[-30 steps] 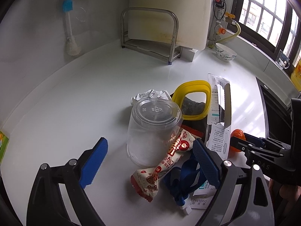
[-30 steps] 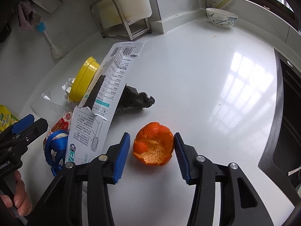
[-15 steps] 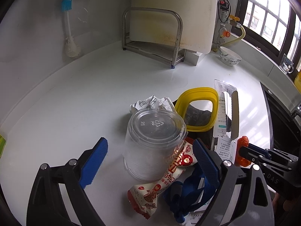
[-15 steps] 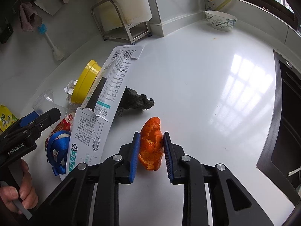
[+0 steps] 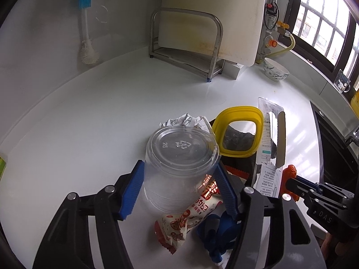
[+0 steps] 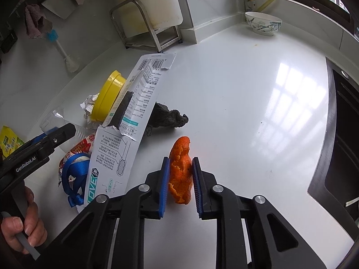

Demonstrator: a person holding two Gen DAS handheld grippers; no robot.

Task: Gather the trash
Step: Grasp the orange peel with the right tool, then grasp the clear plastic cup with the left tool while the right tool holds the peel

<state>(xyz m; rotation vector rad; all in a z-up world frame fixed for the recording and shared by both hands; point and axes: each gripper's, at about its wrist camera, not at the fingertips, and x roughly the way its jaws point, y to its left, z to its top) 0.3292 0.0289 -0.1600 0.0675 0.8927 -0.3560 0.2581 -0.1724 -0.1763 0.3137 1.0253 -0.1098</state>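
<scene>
A: Left claw [image 5: 179,190]? 
B: Jaws closing round the upturned clear cup [image 5: 179,168] on the counter [image 5: 112,112], pads touching its sides.
A: Right claw [image 6: 179,186]?
B: Closing too, narrow, squeezing the orange peel [image 6: 180,170] w/ both pads, beside torn packaging [image 6: 125,134].

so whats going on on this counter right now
A person with a handheld tool in each hand is collecting trash from a white counter. The left tool is closing around an upside-down clear plastic cup, pads at its sides. The right tool is closing on an orange peel, squeezing it flat. Wrappers and packaging lie alongside.
</scene>
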